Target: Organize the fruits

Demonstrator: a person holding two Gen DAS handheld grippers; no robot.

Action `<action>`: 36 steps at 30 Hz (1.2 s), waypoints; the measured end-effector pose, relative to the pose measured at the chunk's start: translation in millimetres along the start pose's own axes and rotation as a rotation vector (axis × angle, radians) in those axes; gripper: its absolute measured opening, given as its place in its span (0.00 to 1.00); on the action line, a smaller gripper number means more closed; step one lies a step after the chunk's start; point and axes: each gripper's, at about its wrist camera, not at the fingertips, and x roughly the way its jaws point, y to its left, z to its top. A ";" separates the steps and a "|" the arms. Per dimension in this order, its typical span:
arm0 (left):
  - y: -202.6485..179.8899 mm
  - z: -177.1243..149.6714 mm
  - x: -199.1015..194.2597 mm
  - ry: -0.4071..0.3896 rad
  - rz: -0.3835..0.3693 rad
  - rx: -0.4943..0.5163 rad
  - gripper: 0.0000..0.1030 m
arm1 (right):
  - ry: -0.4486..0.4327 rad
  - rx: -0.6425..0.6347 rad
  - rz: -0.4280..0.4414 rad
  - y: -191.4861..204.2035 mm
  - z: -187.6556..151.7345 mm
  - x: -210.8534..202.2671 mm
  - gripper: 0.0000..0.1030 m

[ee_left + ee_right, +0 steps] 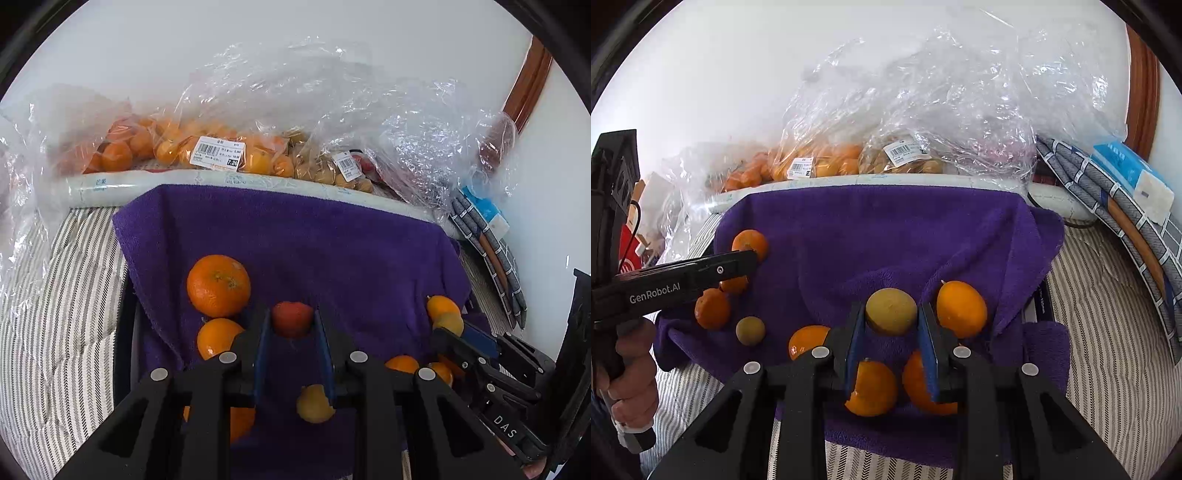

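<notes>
Loose fruits lie on a purple towel (295, 236), also seen in the right wrist view (886, 229). My left gripper (292, 321) is shut on a small red fruit (291, 318), with a large orange (218, 285) and a second orange (216, 338) to its left and a yellow fruit (314, 404) below. My right gripper (891, 314) is shut on a yellow-green round fruit (891, 311), with an orange (961, 308) to its right and two oranges (873, 387) beneath. The right gripper shows in the left wrist view (448, 326) and the left gripper in the right wrist view (750, 258).
Clear plastic bags of oranges (192, 147) and brownish fruits (325, 170) sit on a white box rim (221, 182) behind the towel. A striped cloth (66, 314) covers the surface. Folded grey fabric (1108, 192) and a blue tissue pack (1126, 166) lie at right.
</notes>
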 end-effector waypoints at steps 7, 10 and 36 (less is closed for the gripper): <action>-0.4 -4.9 -4.4 0.025 0.027 0.006 0.22 | -0.012 0.009 0.034 -1.2 -2.5 -6.3 0.40; -2.0 -9.2 -18.7 0.022 0.042 0.002 0.29 | -0.029 0.023 0.016 0.5 -4.4 -22.1 0.50; -45.9 -128.2 -211.6 -0.229 0.134 0.024 0.83 | -0.189 0.078 -0.135 26.7 -98.9 -225.5 0.99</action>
